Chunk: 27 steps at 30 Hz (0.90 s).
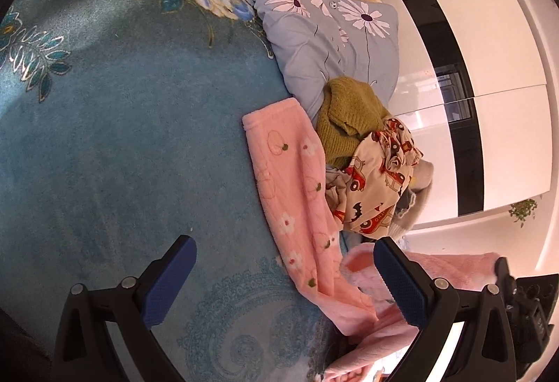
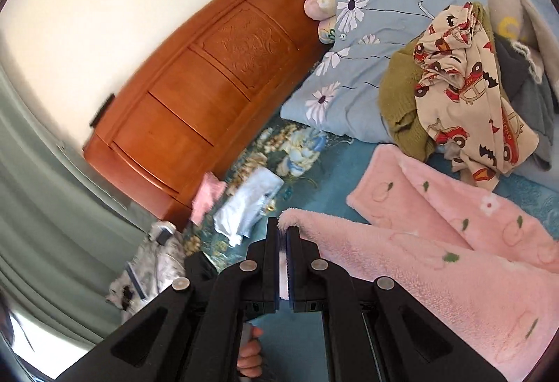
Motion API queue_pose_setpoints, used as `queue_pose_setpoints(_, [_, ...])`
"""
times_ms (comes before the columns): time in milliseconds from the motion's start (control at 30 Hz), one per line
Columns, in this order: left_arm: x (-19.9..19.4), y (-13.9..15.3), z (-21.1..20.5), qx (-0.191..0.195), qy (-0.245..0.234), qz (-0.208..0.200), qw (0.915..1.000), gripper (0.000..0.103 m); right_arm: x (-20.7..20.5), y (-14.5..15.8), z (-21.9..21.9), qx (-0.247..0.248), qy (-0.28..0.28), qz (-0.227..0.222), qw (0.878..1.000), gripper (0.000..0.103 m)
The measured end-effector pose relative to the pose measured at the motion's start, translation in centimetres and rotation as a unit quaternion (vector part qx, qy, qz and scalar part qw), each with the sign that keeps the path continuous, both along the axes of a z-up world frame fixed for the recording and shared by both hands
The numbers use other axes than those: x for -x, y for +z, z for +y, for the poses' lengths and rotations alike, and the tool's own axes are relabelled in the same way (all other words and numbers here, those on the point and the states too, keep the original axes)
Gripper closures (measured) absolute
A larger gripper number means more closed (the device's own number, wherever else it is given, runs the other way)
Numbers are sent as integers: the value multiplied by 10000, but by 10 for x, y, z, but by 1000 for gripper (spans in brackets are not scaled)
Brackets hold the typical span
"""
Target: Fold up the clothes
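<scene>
My left claw (image 1: 284, 273) gapes open over the teal bedspread (image 1: 122, 137), nothing between its jaws. Just right of it, the pink fleece trousers (image 1: 297, 193) lie spread; my right claw (image 2: 283, 235) is clamped on their edge.

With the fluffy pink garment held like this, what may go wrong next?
1. The right tongs pinch only a thin edge of the fluffy pink peach-print garment, so it may slip out.
2. The left tongs are open and hold nothing, so the cloth may sag unevenly.
3. The garment's leg lies against the pile with the cream car-print cloth and may drag it.
</scene>
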<state>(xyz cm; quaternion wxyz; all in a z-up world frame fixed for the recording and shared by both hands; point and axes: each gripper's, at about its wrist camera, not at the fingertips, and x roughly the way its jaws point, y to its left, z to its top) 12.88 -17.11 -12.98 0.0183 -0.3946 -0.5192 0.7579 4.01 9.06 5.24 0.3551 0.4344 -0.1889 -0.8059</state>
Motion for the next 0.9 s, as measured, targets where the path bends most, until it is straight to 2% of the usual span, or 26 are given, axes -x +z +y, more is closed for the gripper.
queue_pose_setpoints(33, [1,-2,0,-5,5,-49,10000,0,-1,-10,-4,-274,37,-34,9996,100])
queue_pose_setpoints(100, [0,-7,-3,-104,86,-145,9998,0,-4,-44,-2,-622,3,-380,9973,100])
queue_pose_setpoints(233, [1,-16,-4,-322,137,-313,9989,0,-30,-127,5,-1220,-21,-1376,9829,100])
queue_pose_setpoints(333, [5,-18,3,-228,-52,-413,9989,0,-60,-170,13,-1372,-28,-1865,9728,100])
queue_pose_setpoints(400, [8,-18,11,-113,-251,-488,9984,0,-79,-189,20,-1572,-79,-1989,9673,99])
queue_pose_setpoints(567, [15,-19,37,228,-804,-670,9943,0,-115,-220,47,-1710,-32,-2517,9526,98])
queue_pose_setpoints(667, [19,-15,56,747,-1149,-768,9876,0,-128,-228,62,-1814,99,-2775,9434,97])
queue_pose_setpoints(733, [21,-16,71,1050,-1434,-873,9802,0,-134,-227,73,-1837,99,-2821,9416,92])
queue_pose_setpoints(800, [25,-18,85,1310,-1729,-976,9713,0,-136,-221,88,-1809,-13,-2772,9436,78])
queue_pose_setpoints(900, [30,-27,108,1687,-2161,-1221,9539,2,-136,-210,112,-1823,-241,-2647,9466,72])
